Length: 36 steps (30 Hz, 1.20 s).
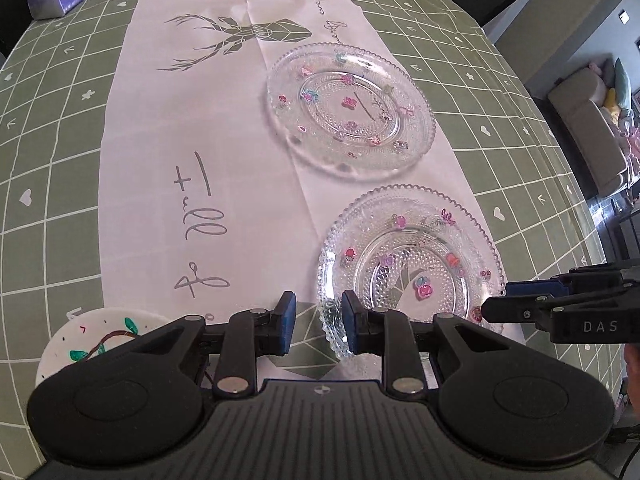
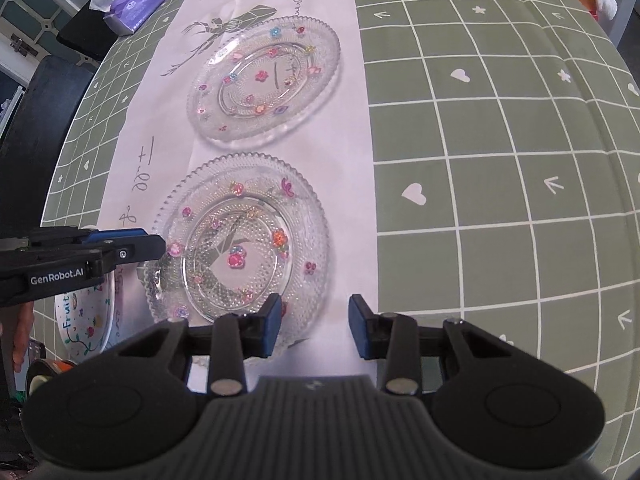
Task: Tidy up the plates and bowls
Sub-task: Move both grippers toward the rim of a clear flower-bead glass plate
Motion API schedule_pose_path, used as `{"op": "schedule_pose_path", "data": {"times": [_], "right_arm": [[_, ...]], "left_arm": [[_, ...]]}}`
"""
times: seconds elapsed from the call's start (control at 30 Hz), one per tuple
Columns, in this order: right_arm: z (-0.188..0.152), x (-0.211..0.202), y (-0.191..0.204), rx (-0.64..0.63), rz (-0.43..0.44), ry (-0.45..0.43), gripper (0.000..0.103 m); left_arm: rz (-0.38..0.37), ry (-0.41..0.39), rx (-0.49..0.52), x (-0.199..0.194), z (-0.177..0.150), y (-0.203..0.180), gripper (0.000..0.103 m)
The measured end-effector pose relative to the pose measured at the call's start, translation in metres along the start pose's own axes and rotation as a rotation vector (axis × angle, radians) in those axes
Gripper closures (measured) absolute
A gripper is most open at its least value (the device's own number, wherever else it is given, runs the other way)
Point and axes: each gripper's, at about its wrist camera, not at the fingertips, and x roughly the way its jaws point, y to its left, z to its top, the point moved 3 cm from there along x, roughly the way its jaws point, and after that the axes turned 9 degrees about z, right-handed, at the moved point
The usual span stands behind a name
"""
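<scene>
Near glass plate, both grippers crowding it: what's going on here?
A person is bringing a handheld gripper in from each side of the near glass plate on the pale table runner. The left gripper has its jaws partly open around the plate's left rim, not visibly clamped. The right gripper is at the opposite rim, jaws apart with nothing clearly between them. The far glass plate lies untouched beyond, and a painted white plate sits off to the left.
</scene>
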Motion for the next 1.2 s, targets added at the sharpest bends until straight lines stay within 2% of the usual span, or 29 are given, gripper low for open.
{"op": "schedule_pose_path", "data": {"times": [0.2, 0.4, 0.67, 0.8, 1.2], "right_arm": [[0.003, 0.001, -0.002, 0.014, 0.007, -0.009, 0.076], [0.001, 0.003, -0.001, 0.019, 0.022, -0.008, 0.086], [-0.001, 0.003, 0.000, 0.033, 0.025, -0.017, 0.089], [-0.001, 0.000, -0.001, 0.059, 0.036, -0.014, 0.092], [-0.003, -0.032, -0.008, 0.068, 0.045, -0.078, 0.092]], "left_arm": [[-0.022, -0.004, 0.005, 0.002, 0.000, -0.005, 0.083], [-0.016, -0.007, 0.005, 0.002, 0.000, -0.006, 0.083], [0.026, -0.008, 0.048, 0.000, 0.001, -0.013, 0.084], [0.048, -0.002, 0.035, -0.002, 0.003, -0.011, 0.090], [0.062, -0.018, 0.008, -0.035, 0.006, -0.034, 0.091]]}}
